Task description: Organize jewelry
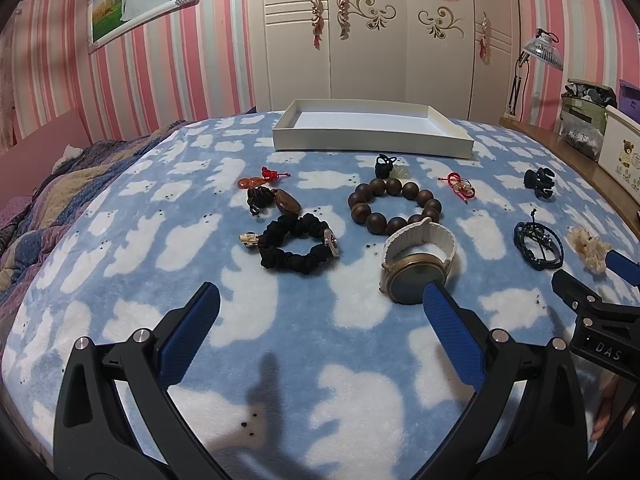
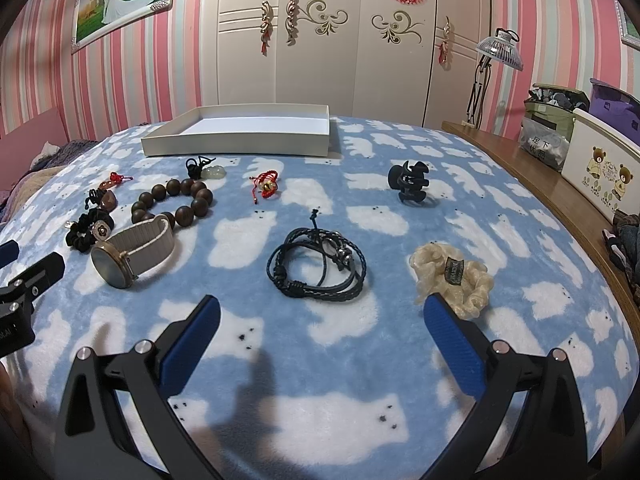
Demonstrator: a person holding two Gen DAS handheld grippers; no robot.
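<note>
Jewelry lies spread on a blue cloud-print blanket [image 1: 304, 320]. A white empty tray [image 1: 372, 145] stands at the far side; it also shows in the right wrist view [image 2: 240, 146]. My left gripper [image 1: 320, 300] is open, just short of a black scrunchie [image 1: 298, 246], with a watch with a white band [image 1: 418, 258] by its right finger. A wooden bead bracelet [image 1: 394, 206] lies behind. My right gripper [image 2: 322, 304] is open, just short of a dark braided cord bracelet [image 2: 318, 264], with a cream scrunchie [image 2: 452, 272] by its right finger.
A black claw clip [image 2: 410, 182], red-cord charms [image 2: 266, 186], an amber pendant [image 1: 280, 200] and a jade pendant on black cord [image 2: 206, 168] lie on the blanket. A wooden ledge [image 2: 540, 184] with boxes runs along the right. A folded quilt [image 1: 60, 200] lies left.
</note>
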